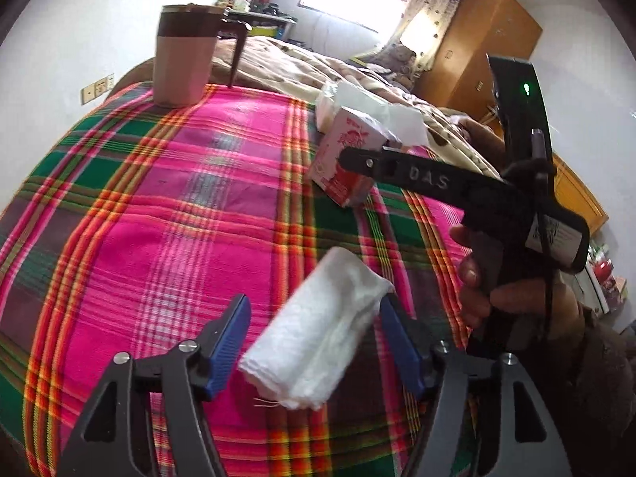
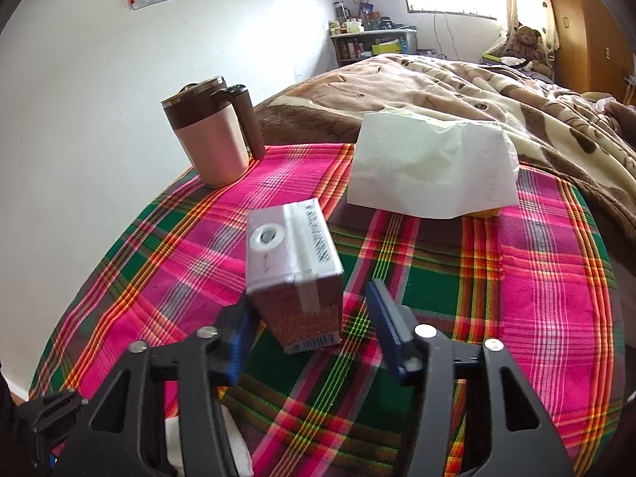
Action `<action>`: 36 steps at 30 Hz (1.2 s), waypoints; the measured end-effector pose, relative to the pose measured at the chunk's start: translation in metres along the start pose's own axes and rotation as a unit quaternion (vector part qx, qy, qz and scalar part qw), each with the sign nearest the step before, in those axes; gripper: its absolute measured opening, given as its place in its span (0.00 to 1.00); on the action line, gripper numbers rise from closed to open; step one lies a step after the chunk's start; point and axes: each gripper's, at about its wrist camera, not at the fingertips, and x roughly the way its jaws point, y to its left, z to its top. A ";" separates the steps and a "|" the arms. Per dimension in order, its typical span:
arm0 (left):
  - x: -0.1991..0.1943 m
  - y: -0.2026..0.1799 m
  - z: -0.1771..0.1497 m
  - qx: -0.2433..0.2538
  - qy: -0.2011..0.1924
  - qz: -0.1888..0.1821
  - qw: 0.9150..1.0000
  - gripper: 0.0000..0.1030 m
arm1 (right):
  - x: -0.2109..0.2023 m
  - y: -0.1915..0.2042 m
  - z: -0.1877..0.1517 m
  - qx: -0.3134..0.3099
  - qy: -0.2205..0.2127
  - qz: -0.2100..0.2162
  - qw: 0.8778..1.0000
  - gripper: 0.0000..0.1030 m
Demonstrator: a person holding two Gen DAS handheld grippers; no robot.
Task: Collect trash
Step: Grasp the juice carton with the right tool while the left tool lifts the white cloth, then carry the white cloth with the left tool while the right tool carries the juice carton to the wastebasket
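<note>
A rolled white tissue wad [image 1: 318,330] lies on the plaid cloth [image 1: 159,218], between the blue pads of my left gripper [image 1: 314,310]. It touches the right pad, and a gap shows at the left pad, so that gripper is open. A small drink carton [image 2: 294,278], red and white [image 1: 338,167], stands tilted farther back. My right gripper [image 2: 308,298] straddles the carton. Its left pad is at the carton's edge and its right pad stands clear of it. A hand [image 1: 489,286] holds the right gripper's handle at the right of the left wrist view.
A pink mug with a brown lid [image 2: 214,139] stands at the back left of the cloth. A white tissue pack [image 2: 429,167] sits at the back right. Behind the table lies a bed with a brown blanket [image 2: 477,79]. A wooden wardrobe [image 1: 485,47] is at the far right.
</note>
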 end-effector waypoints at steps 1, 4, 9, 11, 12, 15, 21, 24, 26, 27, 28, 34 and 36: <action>0.000 -0.002 -0.002 0.004 0.002 0.006 1.000 0.68 | 0.000 -0.001 0.000 0.002 0.001 0.002 1.000 0.39; 0.002 -0.008 -0.002 0.020 0.008 0.008 1.000 0.69 | -0.003 -0.003 -0.002 0.006 0.001 0.004 1.000 0.38; 0.008 -0.018 -0.003 0.047 0.023 0.021 0.998 0.75 | -0.017 -0.004 -0.006 0.005 -0.008 0.004 1.000 0.38; 0.009 -0.020 -0.004 0.052 0.023 0.026 0.998 0.75 | -0.024 -0.005 -0.008 0.004 -0.011 0.002 1.000 0.38; 0.009 -0.020 -0.004 0.053 0.023 0.028 0.998 0.75 | -0.029 -0.005 -0.009 0.004 -0.013 0.002 1.000 0.38; 0.008 -0.021 -0.004 0.056 0.021 0.039 0.997 0.69 | -0.040 -0.008 -0.015 0.009 -0.017 -0.005 1.000 0.38; 0.007 -0.022 -0.004 0.060 0.017 0.060 0.996 0.43 | -0.058 -0.017 -0.028 0.029 -0.023 -0.009 0.999 0.38; 0.004 -0.023 -0.005 0.059 0.014 0.065 0.996 0.36 | -0.066 -0.021 -0.035 0.039 -0.024 -0.010 0.999 0.38; 0.001 -0.025 -0.007 0.058 0.010 0.068 0.996 0.33 | -0.072 -0.022 -0.038 0.043 -0.028 -0.013 0.999 0.38; -0.002 -0.026 -0.008 0.058 0.008 0.067 0.996 0.32 | -0.075 -0.023 -0.040 0.045 -0.031 -0.016 0.998 0.38; -0.005 -0.027 -0.009 0.057 0.003 0.067 0.996 0.32 | -0.078 -0.024 -0.041 0.045 -0.033 -0.018 0.998 0.38; -0.021 -0.037 -0.011 0.057 -0.017 0.063 0.996 0.32 | -0.096 -0.028 -0.050 0.055 -0.046 -0.018 0.997 0.38; -0.027 -0.042 -0.012 0.059 -0.024 0.061 0.996 0.32 | -0.102 -0.029 -0.053 0.058 -0.048 -0.021 0.997 0.38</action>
